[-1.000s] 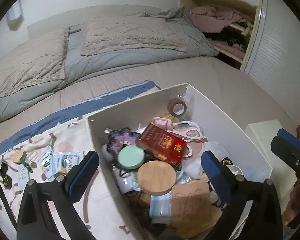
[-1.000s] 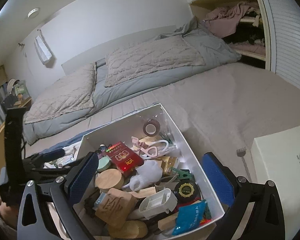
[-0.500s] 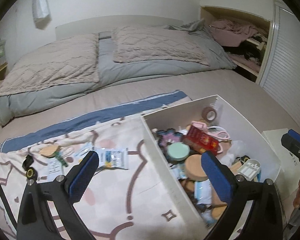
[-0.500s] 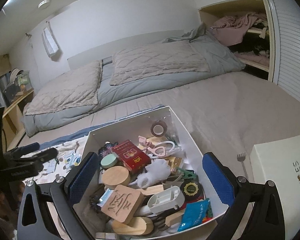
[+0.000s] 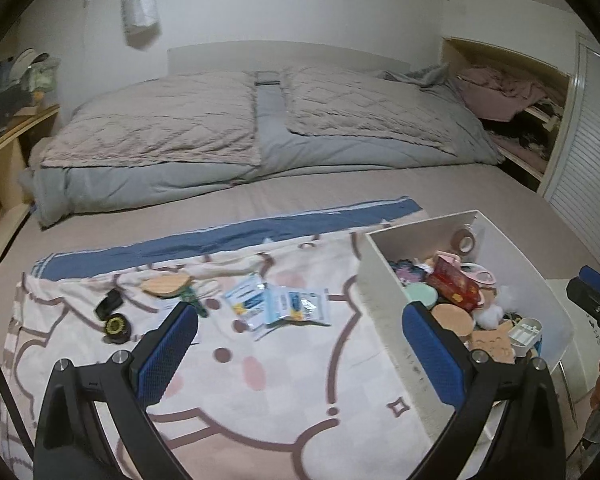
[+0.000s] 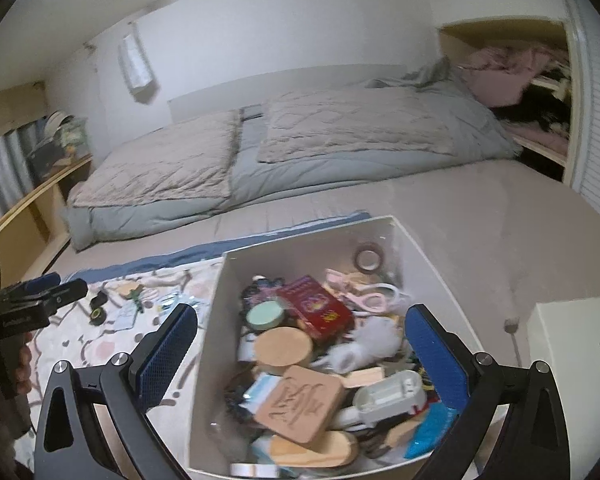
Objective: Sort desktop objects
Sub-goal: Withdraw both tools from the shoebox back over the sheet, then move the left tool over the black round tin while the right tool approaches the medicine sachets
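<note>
1. Two big things first: the bed (image 5: pixel 340 200) with its grey quilt fills the room, and a patterned pink-and-blue blanket (image 5: pixel 260 380) is spread flat on the near part of it.
2. The white box (image 6: pixel 208 360) sits on the bed with its left wall along the blanket's right edge, packed with clutter: red packet (image 6: pixel 318 308), mint round lid (image 6: pixel 265 315), cork lid (image 6: pixel 284 346), wooden carved tile (image 6: pixel 300 400), pink scissors (image 6: pixel 370 300), tape roll (image 6: pixel 369 258).
3. A white shoebox (image 6: pixel 572 352) sits right of the box, cut off at the frame edge.
4. Loose on the blanket: blue-white sachets (image 5: pixel 278 304), a wooden disc (image 5: pixel 166 285), a yellow-black round tin (image 5: pixel 116 326), a small black thing (image 5: pixel 108 303) too blurry to name.
5. Left hand-held gripper (image 5: pixel 300 344): jaws wide apart, holding nothing. A second ago it pointed straight into the box; now it has swung left over the blanket.
6. Right hand-held gripper (image 6: pixel 300 348): also spread and empty, hanging over the box about as before.
7. The bottom layer of the box is buried, and motion blur smears the labels.
</note>
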A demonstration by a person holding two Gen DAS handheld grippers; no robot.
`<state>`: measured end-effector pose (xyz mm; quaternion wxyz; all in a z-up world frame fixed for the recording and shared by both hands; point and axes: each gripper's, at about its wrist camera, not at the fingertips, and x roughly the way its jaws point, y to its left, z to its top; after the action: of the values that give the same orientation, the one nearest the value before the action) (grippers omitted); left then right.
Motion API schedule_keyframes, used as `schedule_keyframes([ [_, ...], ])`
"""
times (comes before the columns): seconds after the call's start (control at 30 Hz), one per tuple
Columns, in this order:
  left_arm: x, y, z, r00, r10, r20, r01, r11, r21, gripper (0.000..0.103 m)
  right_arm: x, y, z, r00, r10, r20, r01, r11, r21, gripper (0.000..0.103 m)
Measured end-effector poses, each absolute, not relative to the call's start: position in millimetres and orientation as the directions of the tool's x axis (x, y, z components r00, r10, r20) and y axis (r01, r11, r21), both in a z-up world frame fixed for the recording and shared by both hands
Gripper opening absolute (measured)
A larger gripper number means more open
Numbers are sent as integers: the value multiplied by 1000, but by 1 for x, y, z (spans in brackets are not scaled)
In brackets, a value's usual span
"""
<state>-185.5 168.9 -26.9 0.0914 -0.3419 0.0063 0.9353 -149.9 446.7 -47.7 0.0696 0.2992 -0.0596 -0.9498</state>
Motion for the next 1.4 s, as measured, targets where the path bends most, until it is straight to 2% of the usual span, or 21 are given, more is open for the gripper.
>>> schedule_keyframes([
  [0.27, -159, 135, -7, -773, 132, -620, -131, -990, -48, 103, -142, 409, -28, -810, -195, -553, 162, -981, 109, 103],
  [0.77, -91, 86, 36, -800, 87, -593, -61, -996, -63, 103, -102, 366, 7, -778, -296, -554, 263, -954, 141, 103],
  [0.97, -67, 62, 53, -789, 45, -613, -13, -998, -57, 103, -86, 353, 26, -773, -317, -550, 290, -947, 137, 103],
  [1.4, -52, 3, 71, -806, -18, -591, 35, -999, -17, 103, -88, 288, 41, -736, -356, -575, 333, -931, 150, 103],
])
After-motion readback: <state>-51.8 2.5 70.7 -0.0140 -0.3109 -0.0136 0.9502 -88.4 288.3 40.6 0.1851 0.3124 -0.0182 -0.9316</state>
